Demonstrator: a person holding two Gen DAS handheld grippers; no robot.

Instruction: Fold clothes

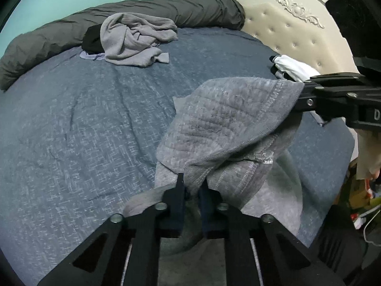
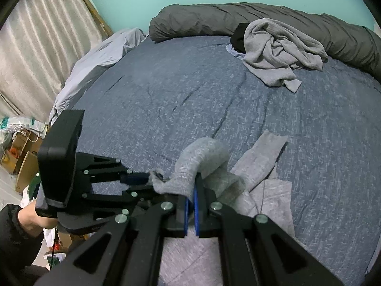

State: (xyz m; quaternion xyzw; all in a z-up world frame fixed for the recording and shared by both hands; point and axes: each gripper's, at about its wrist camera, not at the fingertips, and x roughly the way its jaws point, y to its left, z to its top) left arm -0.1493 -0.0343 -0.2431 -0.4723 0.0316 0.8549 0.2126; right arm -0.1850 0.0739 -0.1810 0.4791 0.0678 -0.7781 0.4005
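A grey fleece garment [image 1: 226, 124] hangs bunched between both grippers above the blue bed cover [image 1: 83, 119]. At the bottom of the left wrist view, my left gripper [image 1: 193, 183] is shut on one edge of it. My right gripper [image 1: 301, 97] comes in from the right, shut on the stitched hem. In the right wrist view, my right gripper [image 2: 193, 190] pinches a rolled fold of the grey garment [image 2: 204, 157]. My left gripper [image 2: 145, 178] holds the same edge just to the left. The rest of the garment trails on the bed cover [image 2: 190, 95] to the right.
A crumpled pile of grey and black clothes [image 1: 135, 38] [image 2: 278, 47] lies at the far side, against a rolled dark grey duvet [image 1: 166, 9] [image 2: 238, 16]. A white garment [image 1: 295, 68] sits by the padded headboard [image 1: 285, 31]. Curtains [image 2: 35, 47] and boxes [image 2: 21, 147] stand beside the bed.
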